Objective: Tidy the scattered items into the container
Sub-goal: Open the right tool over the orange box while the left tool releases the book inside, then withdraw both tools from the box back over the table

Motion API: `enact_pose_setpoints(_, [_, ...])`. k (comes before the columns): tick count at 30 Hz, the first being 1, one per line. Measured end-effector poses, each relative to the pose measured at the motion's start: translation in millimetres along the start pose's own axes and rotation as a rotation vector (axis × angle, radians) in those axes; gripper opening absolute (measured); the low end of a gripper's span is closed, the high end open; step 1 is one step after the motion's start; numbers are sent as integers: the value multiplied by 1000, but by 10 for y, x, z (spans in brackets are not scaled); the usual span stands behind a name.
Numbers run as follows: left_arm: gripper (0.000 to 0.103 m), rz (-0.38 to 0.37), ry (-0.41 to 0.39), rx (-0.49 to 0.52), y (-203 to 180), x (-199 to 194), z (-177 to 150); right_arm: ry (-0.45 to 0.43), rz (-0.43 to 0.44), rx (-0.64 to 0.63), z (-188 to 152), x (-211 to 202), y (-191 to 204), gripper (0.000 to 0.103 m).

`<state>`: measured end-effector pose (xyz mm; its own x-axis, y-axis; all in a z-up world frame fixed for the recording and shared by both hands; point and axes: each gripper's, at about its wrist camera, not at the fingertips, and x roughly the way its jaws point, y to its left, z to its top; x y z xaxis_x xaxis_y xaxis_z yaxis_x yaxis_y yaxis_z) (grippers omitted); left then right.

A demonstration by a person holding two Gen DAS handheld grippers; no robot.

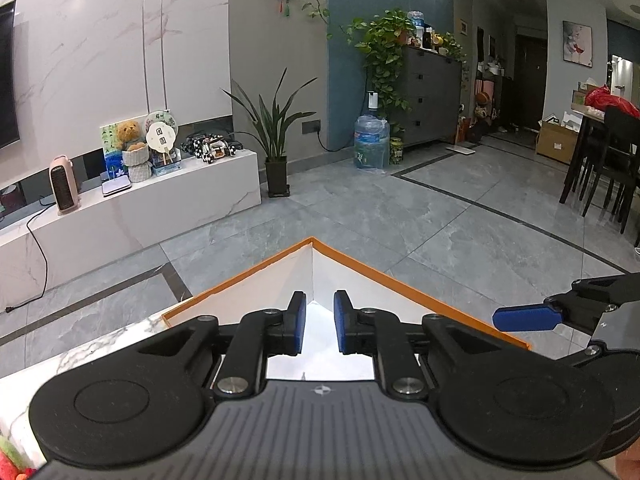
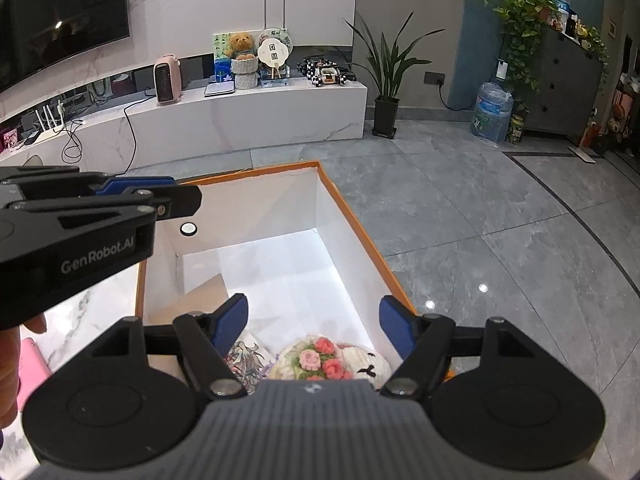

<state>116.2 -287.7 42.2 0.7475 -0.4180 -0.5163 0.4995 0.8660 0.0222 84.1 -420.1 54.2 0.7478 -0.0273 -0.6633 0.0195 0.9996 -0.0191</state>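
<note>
Standing beside the marble-topped table [image 2: 80, 312], I see the left gripper [image 1: 320, 322] poised over the near-left part of the orange-rimmed white box [image 2: 352, 216], its blue pads a narrow gap apart with nothing between them, so it is released and grasping nothing; in the right wrist view that same gripper reaches in from the left edge above the box's left wall, a bit of the person's hand [image 2: 10, 368] showing below it, and a pink thing [image 2: 34, 360] lies on the table by the box's near-left corner, too cropped to identify; a small round white disc [image 2: 188, 229] shows on the inside of the box's far-left wall; further right, the right gripper [image 2: 314, 326] hangs over the near end of the box with its jaws spread wide and empty; below them, on the box floor at the near end, lie a card with a drawn figure [image 2: 244, 360], then a crocheted bouquet of pink flowers [image 2: 320, 358], and just right of it, touching, a white knitted toy [image 2: 368, 364]; the far half of the box floor is bare.
</note>
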Motion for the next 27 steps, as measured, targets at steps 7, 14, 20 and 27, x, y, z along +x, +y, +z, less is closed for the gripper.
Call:
enact_pose_setpoints(7, [18, 10, -9, -16, -47, -109, -8, -8, 5, -3, 6, -20, 47, 75])
enact_pose_setpoints(14, [18, 51, -25, -22, 101, -327, 14, -35, 15, -6, 54, -81, 132, 75])
enact_pose_setpoints(20, [18, 100, -45, -28, 238, -613, 19, -58, 24, -15, 73, -149, 239, 75])
enact_pose_setpoints(27, [18, 160, -67, -48, 444, -1017, -59, -92, 46, -31, 81, -267, 398, 76])
